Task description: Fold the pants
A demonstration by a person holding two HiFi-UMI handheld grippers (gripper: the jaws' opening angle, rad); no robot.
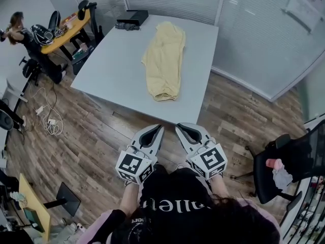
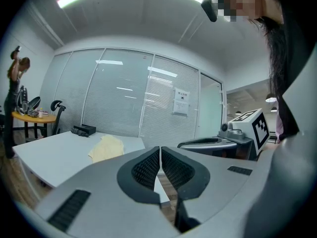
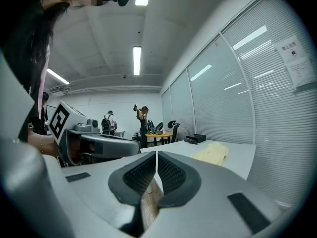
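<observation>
The pants [image 1: 163, 62], pale yellow, lie on the grey table [image 1: 114, 67], bunched into one long narrow strip on the right half of the top; their long axis runs away from the person, the near end just short of the table's near edge, the far end leaning slightly to the right. Which end is the waist I cannot tell.

Left of them the table is bare but for a black box [image 1: 133, 18] at its far corner. The left gripper [image 1: 158, 129] is over the wooden floor, short of the table, jaws pressed together with nothing between them; its own view shows the ribbed pads [image 2: 148, 168] meeting along a thin seam, with the pants [image 2: 105, 148] ahead and to the left. The right gripper [image 1: 181, 128] is just beside it, likewise closed and empty, and sees the pants [image 3: 212, 152] ahead and to the right.

So the strip's near end lies almost straight ahead, between the two tools; neither is clearly nearer; both need to reach forward over the table edge and open before any grasp.
</observation>
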